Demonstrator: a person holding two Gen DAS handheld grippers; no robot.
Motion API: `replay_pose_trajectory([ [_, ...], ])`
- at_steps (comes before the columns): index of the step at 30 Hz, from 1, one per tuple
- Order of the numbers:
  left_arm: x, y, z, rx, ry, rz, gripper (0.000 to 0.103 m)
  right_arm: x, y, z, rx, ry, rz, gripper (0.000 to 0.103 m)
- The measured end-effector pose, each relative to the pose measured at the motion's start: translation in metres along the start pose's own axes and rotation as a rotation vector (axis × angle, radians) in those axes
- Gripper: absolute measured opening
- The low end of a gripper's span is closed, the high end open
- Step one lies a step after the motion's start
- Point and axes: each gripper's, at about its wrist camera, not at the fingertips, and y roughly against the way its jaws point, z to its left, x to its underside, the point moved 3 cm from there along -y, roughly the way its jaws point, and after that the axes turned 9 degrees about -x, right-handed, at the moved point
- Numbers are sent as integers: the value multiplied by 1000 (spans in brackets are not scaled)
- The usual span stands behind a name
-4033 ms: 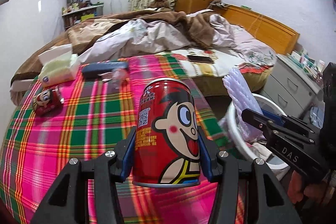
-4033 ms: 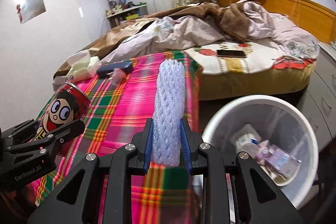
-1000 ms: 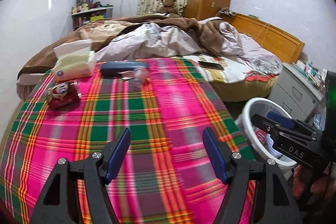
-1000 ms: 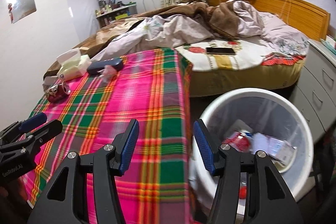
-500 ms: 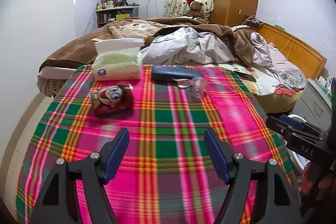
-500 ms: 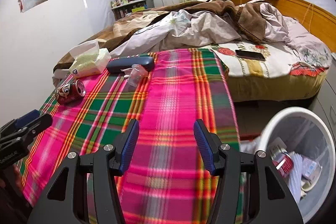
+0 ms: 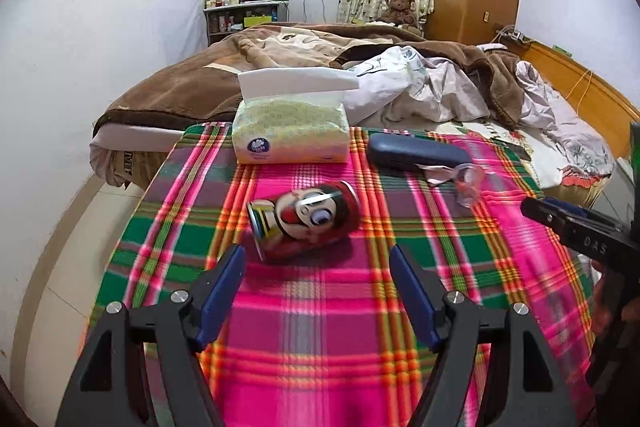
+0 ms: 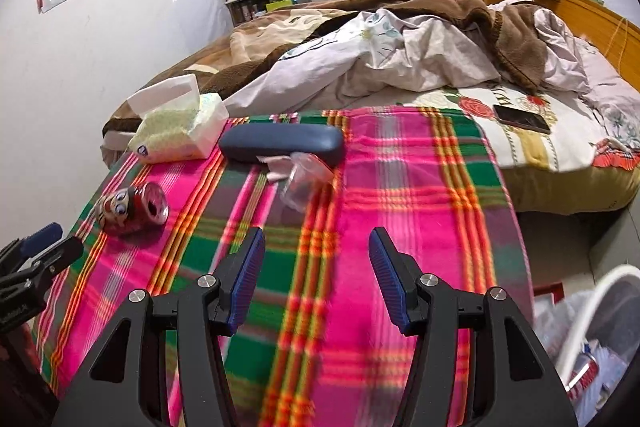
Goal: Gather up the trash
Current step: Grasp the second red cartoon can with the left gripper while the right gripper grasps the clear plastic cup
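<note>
Red can [image 7: 304,223] lies on its side at the frame centre, just beyond the empty, half-open left gripper [image 7: 316,287], long axis running left-right across the jaws. Right gripper [image 8: 316,275], open and empty, is farther away, facing the clear cup [image 8: 304,179].

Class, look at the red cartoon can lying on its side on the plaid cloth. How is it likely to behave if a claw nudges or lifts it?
The red cartoon can lies on its round side, so a nudge would probably roll it. It looks like thin metal, likely light and easily dented. The soft plaid cloth may slow any roll.
</note>
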Motion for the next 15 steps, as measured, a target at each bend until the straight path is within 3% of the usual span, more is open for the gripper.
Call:
replay_pose_trajectory([
  [8,-25,-33,3,10,-117,19,76,-19,-37,-3,-2,-41,36,56],
  [15,-28,-60,5,53,-165,68,76,-19,-61,-3,-5,-41,80,56],
])
